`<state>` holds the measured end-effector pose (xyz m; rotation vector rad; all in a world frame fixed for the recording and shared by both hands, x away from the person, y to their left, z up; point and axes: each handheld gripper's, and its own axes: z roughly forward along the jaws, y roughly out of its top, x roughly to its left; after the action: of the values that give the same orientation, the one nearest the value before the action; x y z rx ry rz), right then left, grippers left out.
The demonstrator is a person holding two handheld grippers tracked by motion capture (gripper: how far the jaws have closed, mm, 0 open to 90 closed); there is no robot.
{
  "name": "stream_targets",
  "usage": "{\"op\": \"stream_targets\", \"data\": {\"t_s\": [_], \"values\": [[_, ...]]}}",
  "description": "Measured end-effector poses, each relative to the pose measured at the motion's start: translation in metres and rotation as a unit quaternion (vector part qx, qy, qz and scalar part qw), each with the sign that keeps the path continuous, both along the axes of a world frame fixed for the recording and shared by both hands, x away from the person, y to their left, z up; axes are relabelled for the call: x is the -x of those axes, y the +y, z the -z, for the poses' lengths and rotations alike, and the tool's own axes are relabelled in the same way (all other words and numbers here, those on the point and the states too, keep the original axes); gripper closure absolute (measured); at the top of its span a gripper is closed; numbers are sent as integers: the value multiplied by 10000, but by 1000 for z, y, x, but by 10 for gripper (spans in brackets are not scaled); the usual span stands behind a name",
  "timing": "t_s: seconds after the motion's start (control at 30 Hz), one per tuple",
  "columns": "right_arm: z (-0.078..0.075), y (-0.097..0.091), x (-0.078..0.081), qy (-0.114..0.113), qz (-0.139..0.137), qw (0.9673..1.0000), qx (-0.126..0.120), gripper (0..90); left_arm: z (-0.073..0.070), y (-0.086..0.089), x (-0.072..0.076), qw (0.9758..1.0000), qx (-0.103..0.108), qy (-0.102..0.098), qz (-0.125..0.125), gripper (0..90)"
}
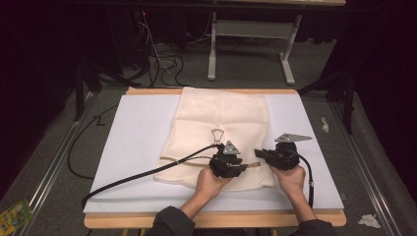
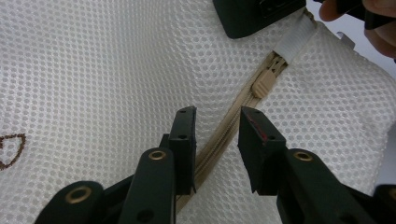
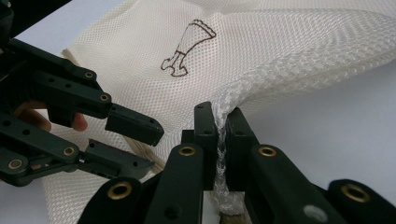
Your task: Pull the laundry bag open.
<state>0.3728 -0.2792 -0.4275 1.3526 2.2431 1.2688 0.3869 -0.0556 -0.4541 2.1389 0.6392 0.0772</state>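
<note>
**Inspector A:** When we examined the table (image 1: 314,147), we found the mesh bag (image 1: 221,123) lying flat on the white sheet, its long axis running from the person's edge toward the far edge, with the narrower end farthest from the person. The zipper (image 2: 233,123) crossed the near end of the bag, roughly square to that long axis.

**Inspector B:** We agreed. In the left gripper view the zipper ran diagonally from lower left to upper right, and its beige slider (image 2: 262,83) sat toward the upper right, near the white tape end.

**Inspector A:** We noted the left gripper (image 2: 216,119) straddling the zipper with a narrow gap; the pads stood on either side of the zipper, not pressing on it. We could not tell whether they touched the mesh.

**Inspector B:** We recorded the right gripper (image 3: 222,122) clamped on a bunched fold of the mesh bag at its near right edge, lifting that fold off the sheet. Both grippers sat close together, just apart, over the near end.
</note>
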Motion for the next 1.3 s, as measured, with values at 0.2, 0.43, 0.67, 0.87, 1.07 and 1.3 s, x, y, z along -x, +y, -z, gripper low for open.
{"op": "stream_targets", "data": {"t_s": [0.2, 0.43, 0.67, 0.87, 1.07, 1.3], "values": [[-1, 5, -1, -42, -55, 10000, 0, 875, -2, -1, 5, 9998, 188, 3, 68, 700], [-1, 8, 0, -20, -73, 10000, 26, 875, -1, -11, 6, 9998, 95, -70, 165, 695], [-2, 10, 0, -14, -85, 9999, 62, 875, 1, -13, 8, 9997, 160, -72, 190, 664], [-2, 12, -1, -35, -98, 9999, 50, 875, 1, -13, 10, 9995, 211, -92, 216, 664], [-1, 13, 0, -21, -108, 9999, 66, 875, 2, -13, 11, 9994, 198, -87, 252, 672], [-1, 12, 0, -13, -116, 9999, 38, 874, -1, -12, 18, 9996, 123, -181, 203, 635]]}}
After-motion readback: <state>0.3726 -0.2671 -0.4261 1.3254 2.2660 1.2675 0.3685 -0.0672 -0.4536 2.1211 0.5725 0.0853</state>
